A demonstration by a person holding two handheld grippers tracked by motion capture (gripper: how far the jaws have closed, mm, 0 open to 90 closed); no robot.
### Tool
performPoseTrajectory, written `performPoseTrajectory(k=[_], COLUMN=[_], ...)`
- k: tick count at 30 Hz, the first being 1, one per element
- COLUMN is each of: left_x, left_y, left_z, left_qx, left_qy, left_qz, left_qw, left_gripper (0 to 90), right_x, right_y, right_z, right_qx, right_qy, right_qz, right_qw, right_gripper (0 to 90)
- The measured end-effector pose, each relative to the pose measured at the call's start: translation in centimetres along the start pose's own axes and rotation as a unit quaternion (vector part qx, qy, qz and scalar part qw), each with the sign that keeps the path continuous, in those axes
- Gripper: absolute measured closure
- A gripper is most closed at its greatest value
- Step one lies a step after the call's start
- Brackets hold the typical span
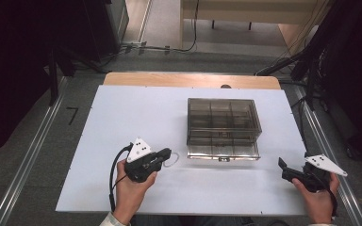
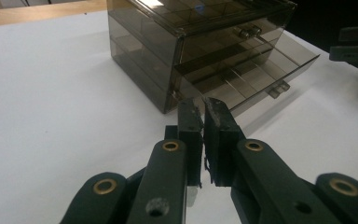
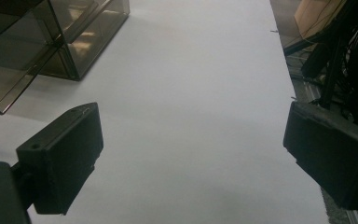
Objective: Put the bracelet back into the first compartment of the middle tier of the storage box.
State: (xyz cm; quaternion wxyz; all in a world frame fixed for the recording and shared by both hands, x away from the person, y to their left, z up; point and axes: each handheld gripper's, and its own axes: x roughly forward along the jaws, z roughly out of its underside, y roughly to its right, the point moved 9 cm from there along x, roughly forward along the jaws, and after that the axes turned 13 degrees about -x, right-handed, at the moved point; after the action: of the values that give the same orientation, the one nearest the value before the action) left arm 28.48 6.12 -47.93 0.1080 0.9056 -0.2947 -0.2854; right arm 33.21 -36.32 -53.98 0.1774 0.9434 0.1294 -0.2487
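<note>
Smoked walls blur whatever sits inside the drawer box (image 1: pixel 224 121), its compartments too dim to read from the high view. In the right gripper view the picture's upper-left edge cuts the box off. A thin pale loop (image 1: pixel 171 161) at the left gripper (image 1: pixel 166 153) is too small to identify; whether the nearly closed fingers (image 2: pixel 190 126) pinch it cannot be told.

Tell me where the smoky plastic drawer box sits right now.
In the high view, the drawer box sits right of centre on the white table, ahead of and between both tongs, its bottom drawer pulled partly out toward the person.
</note>
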Motion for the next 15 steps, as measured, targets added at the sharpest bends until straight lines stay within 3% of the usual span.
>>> performPoseTrajectory(k=[15], left_x=[1.0], left_y=[1.1], left_z=[-0.7], left_qx=[0.003], left_qy=[0.000], left_qz=[0.011], left_qw=[0.9999], left_gripper=[86.4], right_x=[0.0], right_y=[0.0], right_z=[0.0], right_qx=[0.001], right_qy=[-0.001], right_qz=[-0.002], right_qw=[1.0000], right_gripper=[3.3])
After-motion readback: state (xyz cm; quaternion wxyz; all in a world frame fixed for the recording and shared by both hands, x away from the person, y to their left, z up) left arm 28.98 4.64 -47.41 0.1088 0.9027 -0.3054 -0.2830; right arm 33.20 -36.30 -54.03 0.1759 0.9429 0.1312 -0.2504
